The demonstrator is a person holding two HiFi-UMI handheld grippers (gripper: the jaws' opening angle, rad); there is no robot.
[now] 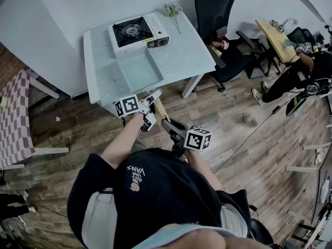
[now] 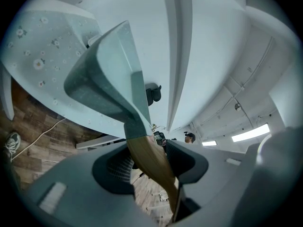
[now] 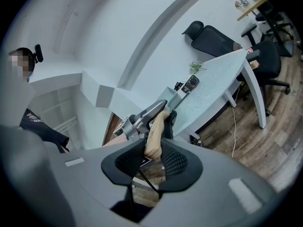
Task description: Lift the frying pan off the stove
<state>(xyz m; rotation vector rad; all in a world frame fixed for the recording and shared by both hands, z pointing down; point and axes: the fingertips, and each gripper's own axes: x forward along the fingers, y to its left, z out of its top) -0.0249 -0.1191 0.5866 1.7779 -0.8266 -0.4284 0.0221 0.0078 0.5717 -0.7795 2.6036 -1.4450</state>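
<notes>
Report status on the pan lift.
Both left gripper and right gripper shut on the wooden handle. The frying pan off the stove, over the table. Nothing in the way.

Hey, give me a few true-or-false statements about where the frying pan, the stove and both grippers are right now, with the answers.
1. The frying pan sits on the stove. False: the burner is bare; the pan is in front of the stove, nearer the person.
2. The left gripper and right gripper both clamp the pan's wooden handle. True.
3. The pan is round. False: it is square-cornered.
4. A black office chair stands beyond the table. True.
5. The pan holds food. False: it looks empty.
</notes>
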